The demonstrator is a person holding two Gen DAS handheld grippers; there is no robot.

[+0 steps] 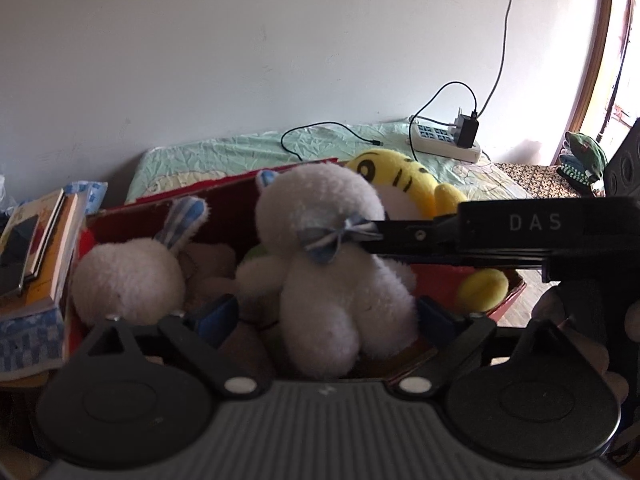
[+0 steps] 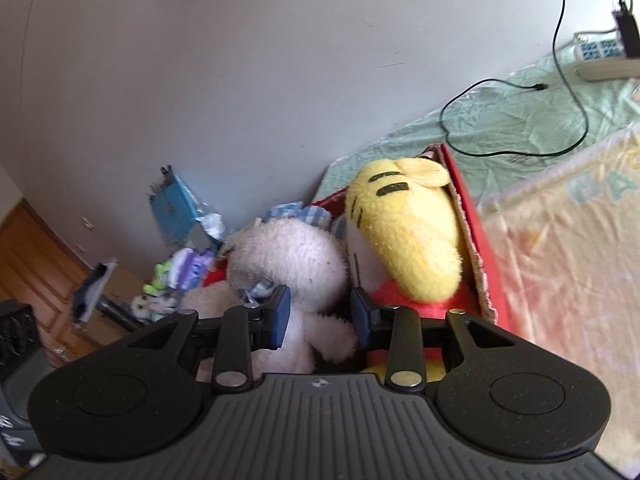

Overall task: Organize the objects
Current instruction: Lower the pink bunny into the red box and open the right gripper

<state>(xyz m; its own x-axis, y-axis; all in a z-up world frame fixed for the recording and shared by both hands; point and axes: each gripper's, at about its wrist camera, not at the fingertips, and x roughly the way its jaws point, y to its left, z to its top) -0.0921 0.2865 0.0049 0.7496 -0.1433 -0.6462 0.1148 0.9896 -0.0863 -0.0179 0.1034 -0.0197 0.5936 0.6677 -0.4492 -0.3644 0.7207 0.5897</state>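
Observation:
A red box (image 1: 508, 300) holds plush toys. A white plush bunny (image 1: 340, 264) with a blue checked bow sits upright between the wide-open fingers of my left gripper (image 1: 326, 312); I cannot tell whether the pads touch it. A second white bunny (image 1: 128, 276) lies at its left, a yellow tiger plush (image 1: 404, 184) behind. My right gripper (image 2: 320, 316) comes in from the right in the left wrist view (image 1: 372, 234), its fingers around the bunny's (image 2: 296, 256) neck and arm, partly closed. The yellow tiger (image 2: 404, 232) leans on the red box wall (image 2: 472, 216).
The box stands on a bed with a green sheet (image 1: 224, 156). A white power strip (image 1: 444, 140) with a charger and black cables lies at the back. Stacked books (image 1: 36, 248) stand at the left. Small toys and packages (image 2: 180, 268) crowd a table at the left.

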